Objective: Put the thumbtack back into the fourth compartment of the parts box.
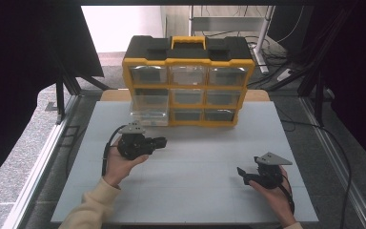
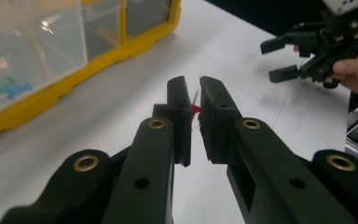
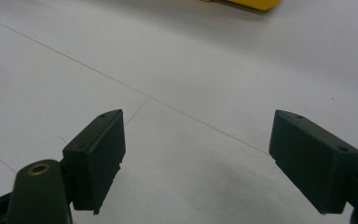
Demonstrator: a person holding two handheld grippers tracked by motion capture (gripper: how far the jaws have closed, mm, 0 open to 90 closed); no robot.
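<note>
**Small fastener gripped beside open drawer**

Left hand-held gripper (image 2: 194, 105) clenches a thin metal pin with red collar (image 2: 195, 108), lifted at 6 o'clock of the yellow-framed organiser's pulled-out clear plastic drawer (image 1: 148, 110), likely its source. Right hand-held gripper (image 3: 196, 158) waits released over the white worktop (image 1: 205, 157).

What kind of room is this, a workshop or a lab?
Probably a lab test bench. A plain white tabletop holds only a yellow-and-black organiser with clear plastic drawers, loose cables trail over the floor behind, and dark curtains screen the sides.
</note>
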